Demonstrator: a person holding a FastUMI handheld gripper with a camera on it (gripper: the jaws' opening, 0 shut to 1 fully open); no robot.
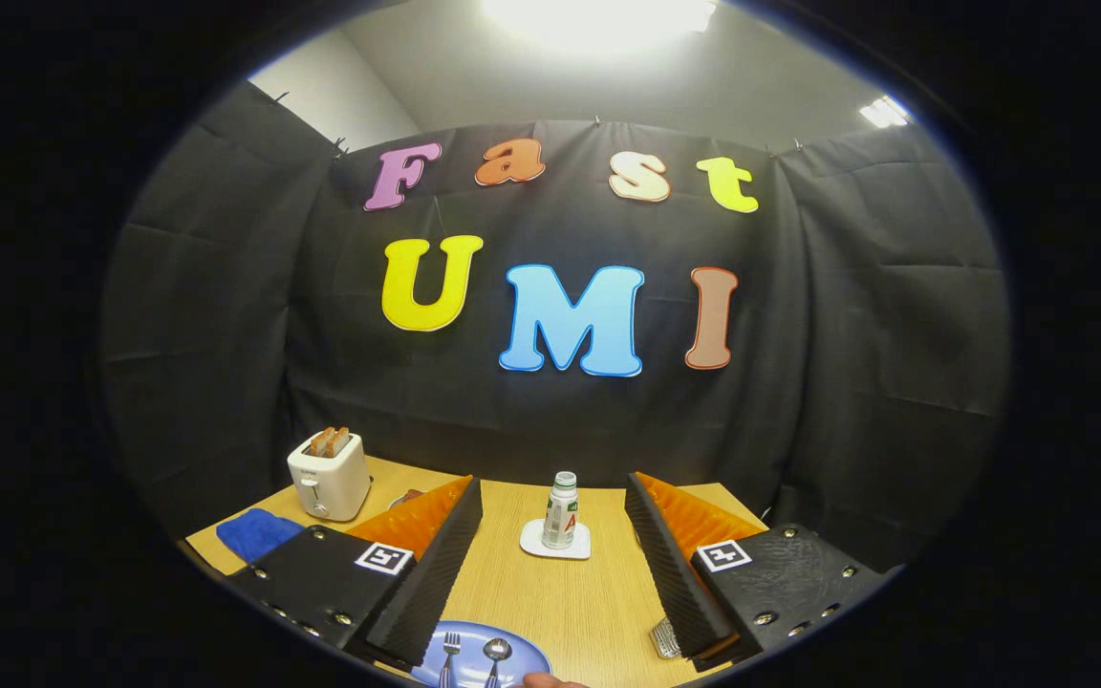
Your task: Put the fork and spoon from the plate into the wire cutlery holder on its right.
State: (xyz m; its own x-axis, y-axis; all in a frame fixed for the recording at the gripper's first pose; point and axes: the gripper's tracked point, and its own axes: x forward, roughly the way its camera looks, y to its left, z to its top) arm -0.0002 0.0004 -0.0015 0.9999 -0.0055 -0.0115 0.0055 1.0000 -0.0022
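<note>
A blue plate (522, 652) lies on the wooden table, low between my two fingers and nearer the left one. On it rest a fork (449, 654) and a spoon (496, 655), side by side, heads pointing away from me. A corner of the wire cutlery holder (664, 638) peeks out beside the right finger, mostly hidden behind it. My gripper (553, 487) is held high above the table, open wide, with nothing between its fingers.
A small bottle (561, 511) stands on a white coaster (555, 543) ahead, between the fingers. A white toaster (329, 474) with bread in it stands far left, with a blue cloth (257, 533) beside it. A fingertip (550, 680) shows by the plate's near rim.
</note>
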